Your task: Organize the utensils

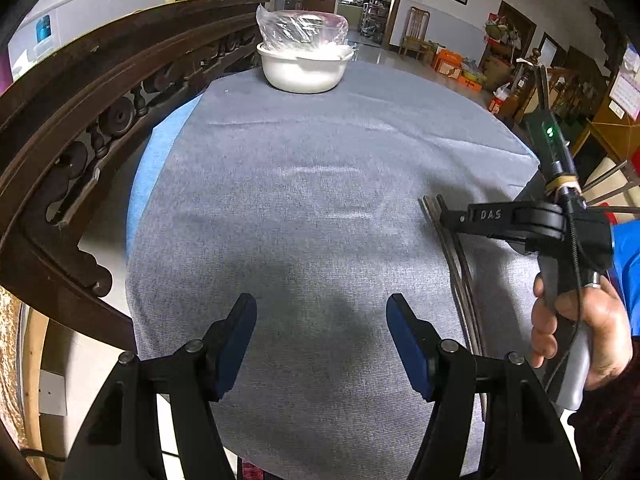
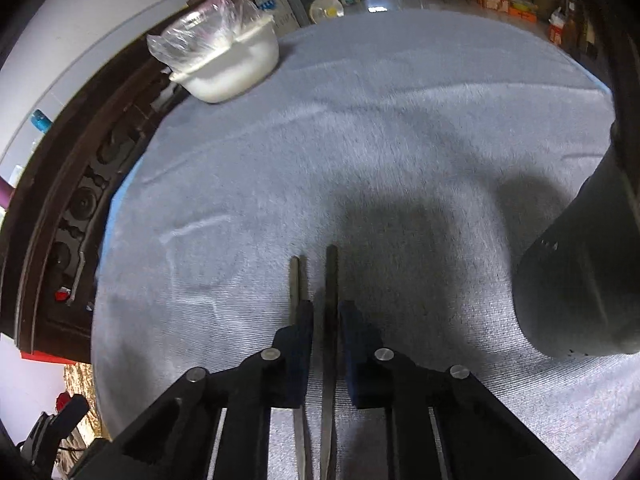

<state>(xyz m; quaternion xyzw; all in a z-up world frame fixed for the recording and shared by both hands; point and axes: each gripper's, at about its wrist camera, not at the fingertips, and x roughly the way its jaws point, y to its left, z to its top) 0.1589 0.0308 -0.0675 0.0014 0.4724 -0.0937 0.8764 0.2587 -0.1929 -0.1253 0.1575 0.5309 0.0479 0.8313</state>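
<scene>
Right gripper nearly clenched around metal chopsticks (contact unclear), left gripper released, both well short of white bowl on grey cloth

Two thin metal chopsticks lie side by side, nearly parallel, on the grey cloth.

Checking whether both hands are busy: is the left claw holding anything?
No, the left claw is open over the bare grey cloth, with nothing between its blue pads.

White bowl on grey cloth
</scene>
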